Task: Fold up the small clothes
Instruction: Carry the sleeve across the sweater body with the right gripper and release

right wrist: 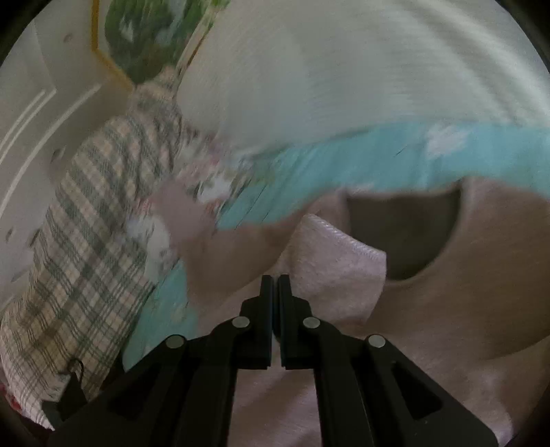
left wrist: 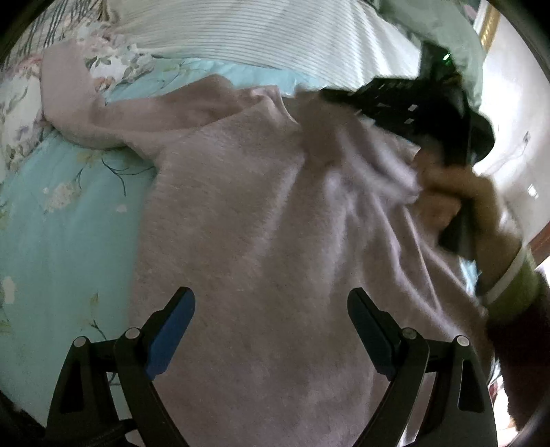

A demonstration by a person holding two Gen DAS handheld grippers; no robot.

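Motion blur is smearing the right view, yet the right hand-held gripper (right wrist: 274, 280) is showing closed, pinching a sweater (left wrist: 261, 220) fold. The sweater is lying across the bed (left wrist: 65, 220), its lower hem cut off. The left hand-held gripper (left wrist: 271, 302) is hovering wide open above its middle, with bare bed left of it.

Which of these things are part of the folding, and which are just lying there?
In the job: pink fuzzy sweater; right gripper, shut on its sleeve; left gripper, open above it.

Just there: turquoise floral quilt; white striped pillow; plaid cloth.

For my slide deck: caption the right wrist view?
Right gripper shut on pink sweater's sleeve cuff above a turquoise floral bedspread.
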